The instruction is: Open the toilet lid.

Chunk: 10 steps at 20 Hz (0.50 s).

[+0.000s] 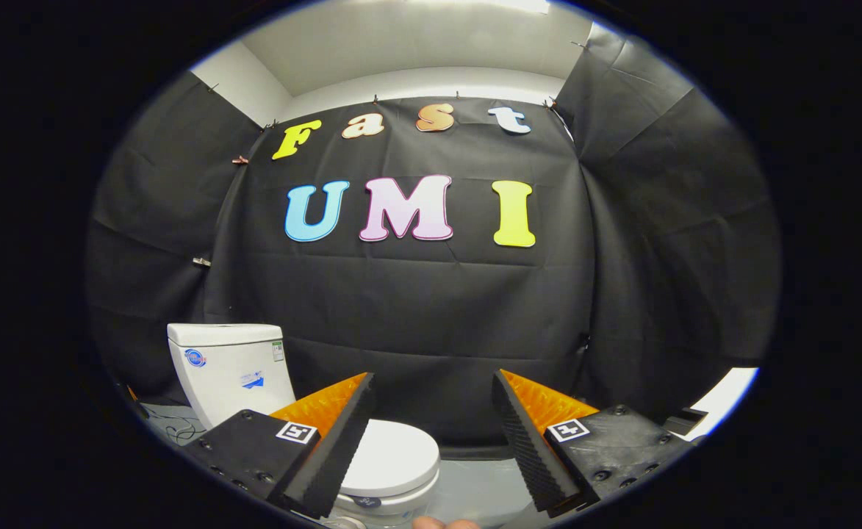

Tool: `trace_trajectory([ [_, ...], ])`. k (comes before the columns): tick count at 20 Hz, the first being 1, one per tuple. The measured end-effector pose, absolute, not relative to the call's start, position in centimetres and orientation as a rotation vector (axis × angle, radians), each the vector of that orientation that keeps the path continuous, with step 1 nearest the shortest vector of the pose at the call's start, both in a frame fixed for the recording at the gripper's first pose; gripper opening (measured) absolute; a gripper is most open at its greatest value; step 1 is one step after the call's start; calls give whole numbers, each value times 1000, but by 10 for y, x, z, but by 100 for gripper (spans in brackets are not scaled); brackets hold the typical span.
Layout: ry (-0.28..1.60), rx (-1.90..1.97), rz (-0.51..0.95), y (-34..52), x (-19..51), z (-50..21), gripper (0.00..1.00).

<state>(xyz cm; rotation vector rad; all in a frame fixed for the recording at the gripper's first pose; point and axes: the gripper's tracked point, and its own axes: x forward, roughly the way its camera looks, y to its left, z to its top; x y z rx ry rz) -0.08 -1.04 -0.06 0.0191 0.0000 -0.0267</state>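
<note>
I am at the approach step; the lift itself is not yet begun. My gripper is wide open and holds nothing: the two black ribbed fingers, with orange backs, stand well apart and only the grey floor and the black cloth wall show in the gap between them.

The toilet stands low and to the left side of the gripper. Its white tank rises behind the left finger, against the cloth wall. The toilet lid is closed and lies flat on the bowl; I see its rounded front part just beside the inner edge of the left finger, which covers the rest of it. The lid is below the fingertips and not between them.

I judge that the next move calls for bringing the gripper down and to the left, so that the front rim of the lid comes between the fingers or one finger goes under the rim. From here I cannot tell how much gap there is under the rim for a fingertip. After that the lid needs a lift upward and back toward the tank, following its hinge
</note>
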Motion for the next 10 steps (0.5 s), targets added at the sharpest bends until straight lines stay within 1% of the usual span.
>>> trace_trajectory([
  [4,8,15,-47,-15,0,-3,98],
  [6,10,28,-33,-11,-2,0,98],
  [8,67,44,4,0,-1,-17,98],
  [10,211,82,56,18,-3,-58,98],
])
